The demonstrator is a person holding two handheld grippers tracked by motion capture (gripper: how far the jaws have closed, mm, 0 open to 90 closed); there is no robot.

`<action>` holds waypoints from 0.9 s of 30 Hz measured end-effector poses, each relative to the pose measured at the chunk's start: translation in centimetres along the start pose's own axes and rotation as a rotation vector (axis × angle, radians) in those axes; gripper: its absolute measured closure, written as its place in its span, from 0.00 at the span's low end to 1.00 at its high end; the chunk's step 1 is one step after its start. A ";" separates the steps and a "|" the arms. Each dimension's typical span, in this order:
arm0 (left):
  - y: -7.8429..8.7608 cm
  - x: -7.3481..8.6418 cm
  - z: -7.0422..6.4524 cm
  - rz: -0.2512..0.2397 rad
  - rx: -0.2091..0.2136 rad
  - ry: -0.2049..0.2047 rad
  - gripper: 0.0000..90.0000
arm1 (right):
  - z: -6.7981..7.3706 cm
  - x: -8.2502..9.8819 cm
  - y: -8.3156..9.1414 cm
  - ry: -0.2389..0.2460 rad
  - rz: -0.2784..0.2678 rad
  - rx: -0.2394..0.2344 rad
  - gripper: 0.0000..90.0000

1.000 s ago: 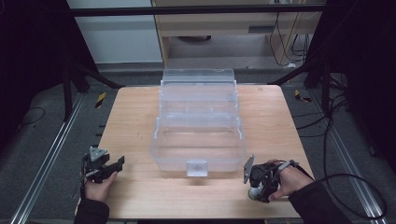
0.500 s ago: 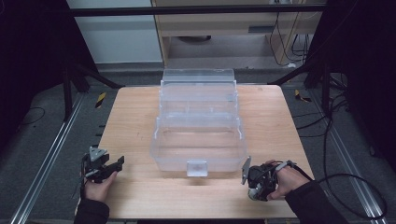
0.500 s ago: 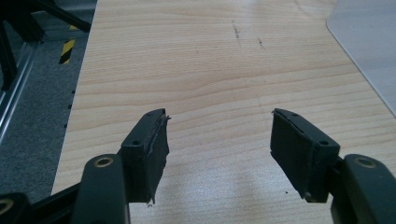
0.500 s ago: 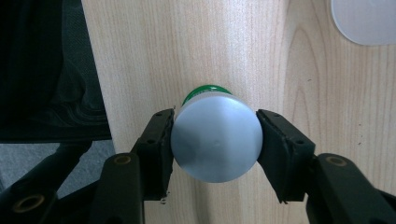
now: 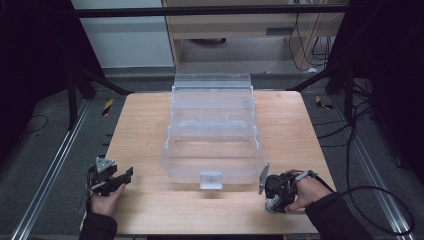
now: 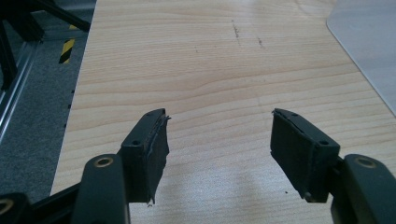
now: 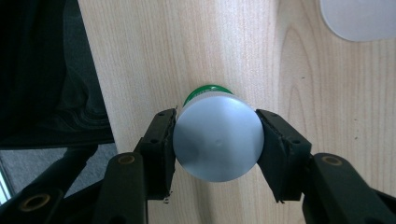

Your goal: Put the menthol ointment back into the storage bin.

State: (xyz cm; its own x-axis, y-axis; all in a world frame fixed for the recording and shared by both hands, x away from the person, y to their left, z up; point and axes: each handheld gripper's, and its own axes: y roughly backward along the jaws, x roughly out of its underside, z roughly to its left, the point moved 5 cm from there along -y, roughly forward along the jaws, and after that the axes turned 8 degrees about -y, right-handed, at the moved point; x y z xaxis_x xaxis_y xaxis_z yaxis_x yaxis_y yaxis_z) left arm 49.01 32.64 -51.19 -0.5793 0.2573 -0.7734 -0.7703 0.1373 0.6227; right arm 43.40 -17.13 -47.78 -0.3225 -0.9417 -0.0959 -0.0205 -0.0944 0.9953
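Observation:
A small bottle with a pale grey round cap and a green body stands upright on the wooden table, near its front right edge. My right gripper points down over it, shut on the bottle with one jaw on each side of the cap. In the high view the right gripper sits at the front right, held by a hand, with the bottle under it. My left gripper is at the front left, open, its jaws wide apart over bare wood.
A clear plastic tiered box stands open in the middle of the table, its latch facing the front edge. Its corner lies to the right of the left gripper. Dark floor, metal rails and cables surround the table.
My right gripper has shifted slightly toward the table's front edge. The left gripper and the clear box have stayed put.

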 end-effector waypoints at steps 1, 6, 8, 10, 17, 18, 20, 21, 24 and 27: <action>0.0 0.0 0.0 0.000 0.000 0.000 0.40 | -0.1 0.0 0.2 -0.004 -0.005 0.003 0.56; -0.2 0.0 -0.2 0.009 0.005 -0.002 0.41 | -0.4 -0.4 1.6 -0.030 -0.041 0.011 0.56; -0.2 0.0 -0.3 0.010 0.008 -0.005 0.41 | -0.6 -0.5 2.3 -0.042 -0.050 0.012 0.56; -0.2 -0.1 -0.4 0.010 0.016 -0.004 0.43 | -0.9 -0.6 3.0 -0.052 -0.059 0.016 0.56; -0.2 -0.1 -0.5 0.011 0.028 -0.001 0.50 | -1.6 -1.1 5.2 -0.082 -0.100 0.033 0.56; -0.2 -0.1 -0.5 0.014 0.028 -0.002 0.50 | -1.6 -1.2 5.4 -0.091 -0.104 0.033 0.56; -0.2 -0.1 -0.5 0.013 0.028 -0.003 0.50 | -1.8 -1.3 5.8 -0.099 -0.113 0.034 0.56; -0.2 -0.1 -0.5 0.012 0.028 -0.003 0.50 | -1.9 -1.3 6.0 -0.096 -0.118 0.038 0.56; -0.1 0.0 -0.4 0.012 0.027 -0.004 0.50 | -2.1 -1.5 6.5 -0.106 -0.123 0.038 0.56; -0.2 0.0 -0.3 0.014 0.020 -0.004 0.49 | -2.3 -1.7 6.9 -0.117 -0.132 0.037 0.56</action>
State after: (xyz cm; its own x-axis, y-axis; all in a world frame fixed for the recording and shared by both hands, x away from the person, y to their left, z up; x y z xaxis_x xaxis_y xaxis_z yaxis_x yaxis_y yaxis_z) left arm 49.04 32.32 -51.36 -0.5889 0.2634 -0.7641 -0.7566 0.1526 0.6358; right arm 46.01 -16.94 -40.77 -0.4230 -0.8775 -0.2261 -0.1038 -0.2010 0.9741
